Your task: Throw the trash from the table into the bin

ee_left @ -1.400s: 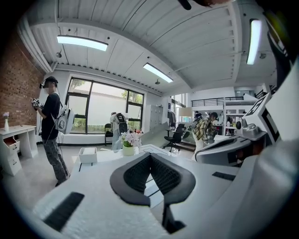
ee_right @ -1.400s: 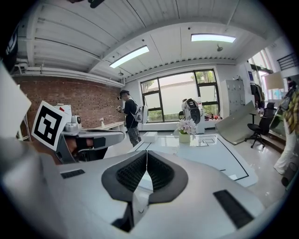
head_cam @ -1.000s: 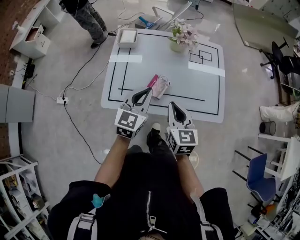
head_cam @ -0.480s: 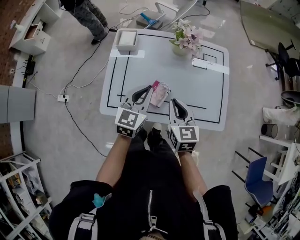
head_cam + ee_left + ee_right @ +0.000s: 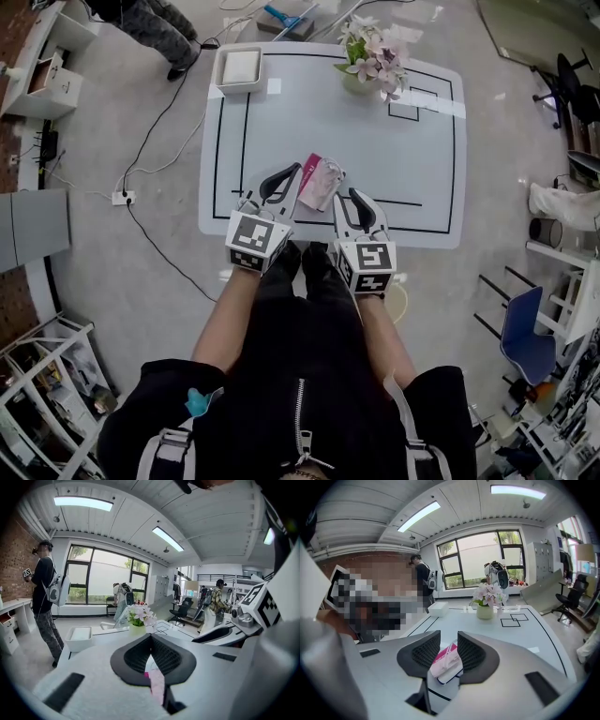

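Note:
The trash is a pink and white packet lying on the white table near its front edge. My left gripper is just left of the packet, its jaws shut tip to tip with nothing in them. In the left gripper view the packet shows through the gap below the closed tips of the left gripper. My right gripper is to the packet's right and a little nearer to me. Its jaws are opening; in the right gripper view the packet lies on the table beyond the parted pads of the right gripper, untouched.
A white tray stands at the table's far left corner and a flower pot at the far middle. A person stands beyond the table. A small dark round container and a blue chair are on the floor at right.
Both grippers have moved forward over the table's front edge, closer to the packet. The table has come nearer in the head view.

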`<state>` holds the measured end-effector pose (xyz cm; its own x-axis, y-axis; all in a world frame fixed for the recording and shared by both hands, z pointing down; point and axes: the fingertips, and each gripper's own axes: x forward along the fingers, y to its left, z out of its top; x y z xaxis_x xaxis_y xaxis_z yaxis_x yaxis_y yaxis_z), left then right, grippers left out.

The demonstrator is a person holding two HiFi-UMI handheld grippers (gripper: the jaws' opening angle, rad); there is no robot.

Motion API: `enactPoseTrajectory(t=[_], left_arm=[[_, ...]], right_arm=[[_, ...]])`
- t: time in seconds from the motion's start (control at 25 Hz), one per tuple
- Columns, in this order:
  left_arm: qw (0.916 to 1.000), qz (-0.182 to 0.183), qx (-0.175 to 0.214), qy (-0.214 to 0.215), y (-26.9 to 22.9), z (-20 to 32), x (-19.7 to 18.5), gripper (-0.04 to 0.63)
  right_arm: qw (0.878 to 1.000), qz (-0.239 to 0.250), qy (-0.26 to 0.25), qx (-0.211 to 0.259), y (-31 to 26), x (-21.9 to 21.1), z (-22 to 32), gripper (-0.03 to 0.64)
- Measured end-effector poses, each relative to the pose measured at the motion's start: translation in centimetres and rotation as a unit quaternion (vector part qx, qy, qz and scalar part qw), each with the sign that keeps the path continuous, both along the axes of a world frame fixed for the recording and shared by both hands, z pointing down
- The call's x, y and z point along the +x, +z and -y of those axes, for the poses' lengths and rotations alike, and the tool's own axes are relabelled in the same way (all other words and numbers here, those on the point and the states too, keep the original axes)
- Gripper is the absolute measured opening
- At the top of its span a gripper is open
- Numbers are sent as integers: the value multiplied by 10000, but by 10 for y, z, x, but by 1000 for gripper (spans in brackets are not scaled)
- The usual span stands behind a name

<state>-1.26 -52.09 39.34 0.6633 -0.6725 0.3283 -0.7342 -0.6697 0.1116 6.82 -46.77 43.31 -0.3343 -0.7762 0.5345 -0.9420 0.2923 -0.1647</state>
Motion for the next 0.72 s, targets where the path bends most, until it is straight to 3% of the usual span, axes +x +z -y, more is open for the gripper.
enactPoseTrajectory(t=[0.24, 0.72], left_arm=[[9999, 7, -141, 100, 18, 4, -5, 6], [9990, -100, -433, 86, 58, 16, -13, 5]], right_arm=[[9992, -34, 332, -225, 28, -4, 9, 247], [9906, 174, 798, -1096, 110, -12, 15, 278]])
